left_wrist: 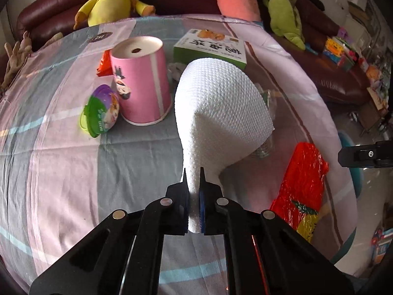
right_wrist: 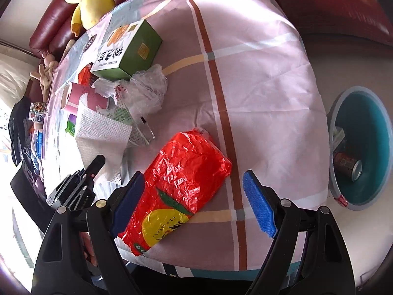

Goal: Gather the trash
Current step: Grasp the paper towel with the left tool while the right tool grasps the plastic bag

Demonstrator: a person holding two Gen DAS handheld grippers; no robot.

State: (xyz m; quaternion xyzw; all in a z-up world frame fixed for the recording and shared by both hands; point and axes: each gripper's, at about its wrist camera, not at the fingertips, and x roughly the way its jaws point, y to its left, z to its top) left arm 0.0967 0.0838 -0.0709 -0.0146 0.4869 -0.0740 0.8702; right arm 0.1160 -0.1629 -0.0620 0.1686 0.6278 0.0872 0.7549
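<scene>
Teal bin [right_wrist: 368, 147] contains a can [right_wrist: 347, 168]. Left gripper [left_wrist: 194, 179] clamps the white embossed paper towel [left_wrist: 221, 105]. Right gripper [right_wrist: 194, 189] stands wide, empty, over the red wrapper [right_wrist: 186, 172].

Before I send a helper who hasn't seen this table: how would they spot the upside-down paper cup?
On the table under the plaid cloth, look left of the white paper towel pinched in the left gripper. The pink paper cup stands there mouth down, beside a purple-and-green lid. It alone is pink with a cartoon print.
</scene>
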